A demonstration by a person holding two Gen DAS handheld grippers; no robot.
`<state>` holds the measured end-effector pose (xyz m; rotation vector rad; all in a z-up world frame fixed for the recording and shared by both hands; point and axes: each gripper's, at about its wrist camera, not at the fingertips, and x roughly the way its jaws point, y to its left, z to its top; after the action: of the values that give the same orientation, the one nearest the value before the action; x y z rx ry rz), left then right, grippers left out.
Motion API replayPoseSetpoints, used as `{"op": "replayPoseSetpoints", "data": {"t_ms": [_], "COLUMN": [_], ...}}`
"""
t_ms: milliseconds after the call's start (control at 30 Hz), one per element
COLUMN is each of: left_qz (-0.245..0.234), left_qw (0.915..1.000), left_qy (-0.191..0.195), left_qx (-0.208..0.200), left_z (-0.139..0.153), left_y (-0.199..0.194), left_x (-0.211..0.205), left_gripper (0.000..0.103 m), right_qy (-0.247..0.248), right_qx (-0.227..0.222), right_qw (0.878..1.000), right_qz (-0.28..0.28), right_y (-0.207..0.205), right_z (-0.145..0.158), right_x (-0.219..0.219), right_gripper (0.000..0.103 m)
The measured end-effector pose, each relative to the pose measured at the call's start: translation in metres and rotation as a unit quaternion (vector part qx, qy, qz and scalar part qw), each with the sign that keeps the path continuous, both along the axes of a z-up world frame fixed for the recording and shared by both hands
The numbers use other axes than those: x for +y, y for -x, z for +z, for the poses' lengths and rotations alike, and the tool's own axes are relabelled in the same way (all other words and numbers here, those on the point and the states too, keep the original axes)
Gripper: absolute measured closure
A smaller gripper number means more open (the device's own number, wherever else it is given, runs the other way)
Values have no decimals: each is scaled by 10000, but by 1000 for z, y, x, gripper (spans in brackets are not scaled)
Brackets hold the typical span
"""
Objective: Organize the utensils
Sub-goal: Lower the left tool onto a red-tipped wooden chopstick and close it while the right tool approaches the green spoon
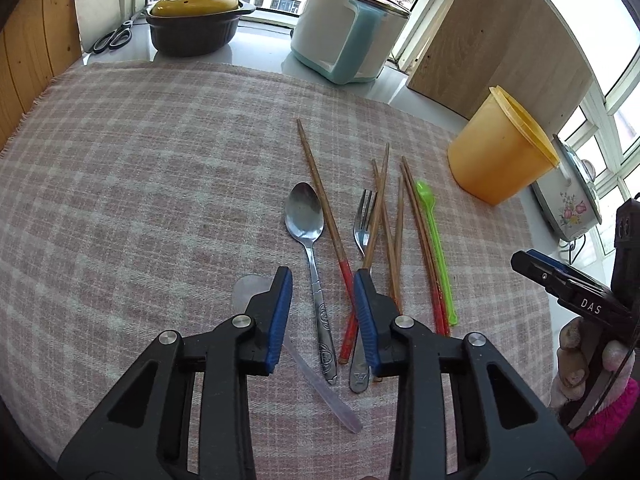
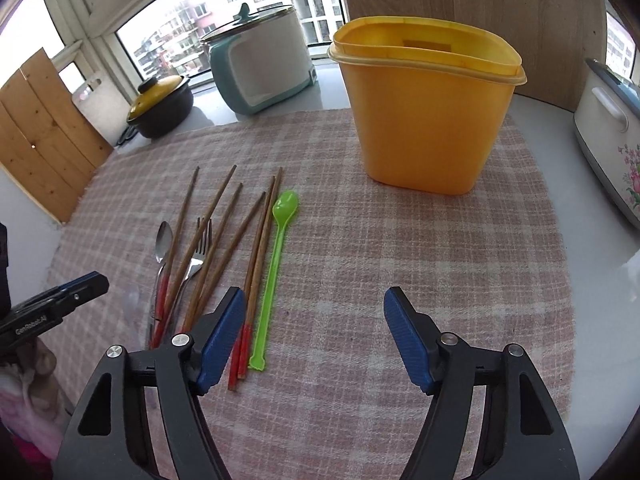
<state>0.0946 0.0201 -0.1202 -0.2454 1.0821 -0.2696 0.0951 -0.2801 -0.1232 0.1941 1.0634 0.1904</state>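
Nearest the left wrist camera, the left tool hovers low over the checked cloth with its blue pads narrowly apart and nothing gripped. Seen between the pads are the steel spoon's handle and a red-tipped chopstick end. A clear plastic spoon lies partly under the left pad.

The right tool stands with its pads wide apart over bare cloth, holding nothing; its left pad sits just above the red ends of two chopsticks.

Just beyond the tools, the utensils lie loose in a fan on the cloth: steel spoon, fork, several wooden chopsticks, and a long green plastic spoon at the right edge.

Farther right stands an upright, open yellow container, well apart from the utensils.

At the back, on the desk by the window, sit a dark pot with a yellow lid and a white-and-teal cooker.
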Motion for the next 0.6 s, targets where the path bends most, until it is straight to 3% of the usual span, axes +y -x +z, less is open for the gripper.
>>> {"op": "replayPoseSetpoints", "data": {"t_ms": [67,200,433,600], "left_qz": [-103,-150,-120,-56], "left_qw": [9999,9996,9982,9957], "left_qy": [60,160,339,556], "left_qx": [48,148,474,740], "left_z": [-2,-8,-26,-39], "left_y": [-4,-12,-31,-45], "left_x": [-4,-10,-16,-17], "left_gripper": [77,79,81,81], "right_qy": [-91,-242,-236,-224], "right_qx": [87,165,364,528], "right_qw": [9999,9994,9986,9980], "right_qz": [59,195,288,259], "right_y": [-5,-12,-25,-38], "right_z": [-2,-5,-16,-28], "right_x": [3,12,22,26], "right_gripper": [46,48,65,69]}}
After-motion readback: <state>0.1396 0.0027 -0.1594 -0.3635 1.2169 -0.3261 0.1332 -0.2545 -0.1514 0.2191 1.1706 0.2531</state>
